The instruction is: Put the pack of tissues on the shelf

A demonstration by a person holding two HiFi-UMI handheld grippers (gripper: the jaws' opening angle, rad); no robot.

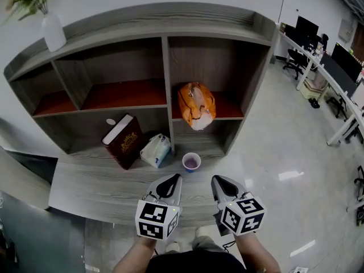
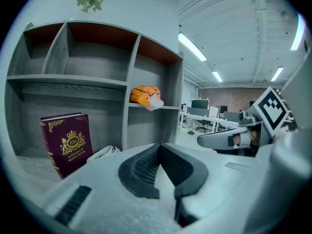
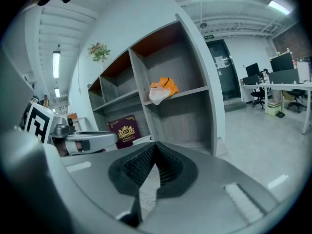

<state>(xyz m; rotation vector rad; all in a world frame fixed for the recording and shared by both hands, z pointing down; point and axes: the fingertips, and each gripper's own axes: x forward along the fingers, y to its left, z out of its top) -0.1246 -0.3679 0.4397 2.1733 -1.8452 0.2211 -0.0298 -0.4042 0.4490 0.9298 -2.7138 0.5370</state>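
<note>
The pack of tissues (image 1: 156, 151), white and pale green, lies on the shelf unit's low front ledge (image 1: 102, 181), between a maroon book (image 1: 122, 140) and a purple cup (image 1: 191, 162). In the left gripper view the pack of tissues (image 2: 103, 153) shows just past the jaws, to the right of the book (image 2: 67, 143). My left gripper (image 1: 173, 178) hovers at the ledge's front edge, shut and empty, a short way in front of the pack. My right gripper (image 1: 219, 180) is beside it, also shut on nothing. Neither touches the pack.
The grey shelf unit (image 1: 165, 90) has several open compartments. An orange bag (image 1: 196, 104) sits on the right middle shelf. A white vase with flowers (image 1: 53, 30) stands on top at the left. Office desks and chairs (image 1: 318, 56) are off to the right.
</note>
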